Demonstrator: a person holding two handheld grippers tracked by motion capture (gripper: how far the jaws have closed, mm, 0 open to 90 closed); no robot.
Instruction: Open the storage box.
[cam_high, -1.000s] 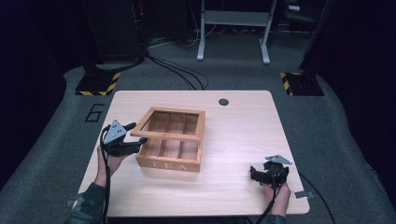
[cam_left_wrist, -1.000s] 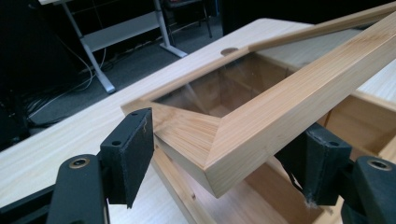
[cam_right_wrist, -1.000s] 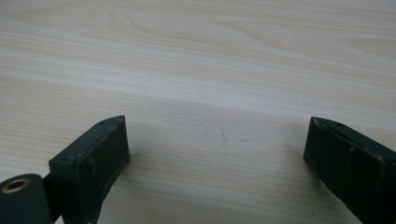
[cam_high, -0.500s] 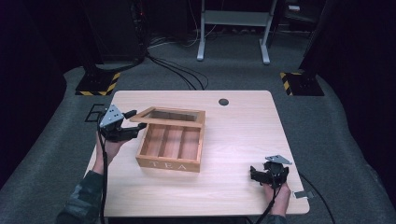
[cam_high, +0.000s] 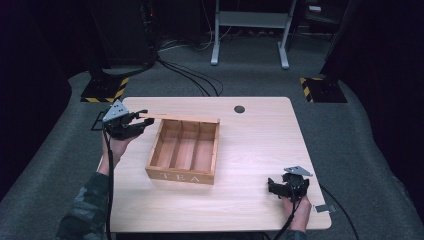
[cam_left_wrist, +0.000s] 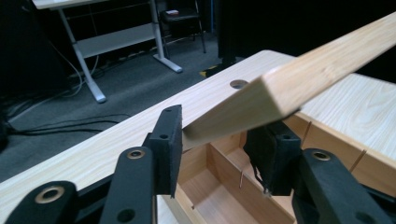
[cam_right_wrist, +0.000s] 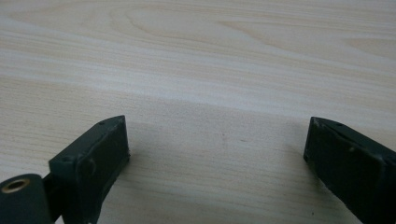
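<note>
A wooden box (cam_high: 182, 175) marked TEA stands mid-table with its three compartments showing. Its hinged lid (cam_high: 185, 118) is swung up and stands edge-on along the box's far side. My left gripper (cam_high: 144, 119) is at the lid's left end. In the left gripper view the lid's corner (cam_left_wrist: 327, 60) sits between the jaws, which have just been closing, and the pads (cam_left_wrist: 168, 140) press on it. The box's dividers (cam_left_wrist: 224, 186) lie below. My right gripper (cam_high: 274, 186) rests near the front right of the table, open (cam_right_wrist: 215, 154) over bare wood.
The table (cam_high: 260, 145) has a round cable hole (cam_high: 239, 108) near its far edge. On the floor behind it are a metal desk frame (cam_high: 250, 30), loose cables (cam_high: 195, 80) and two yellow-black striped bases (cam_high: 105, 90) (cam_high: 320, 87).
My left gripper has moved up and away from me with the lid. The lid swung from lying over the box to raised at its far side. The right gripper stayed put.
</note>
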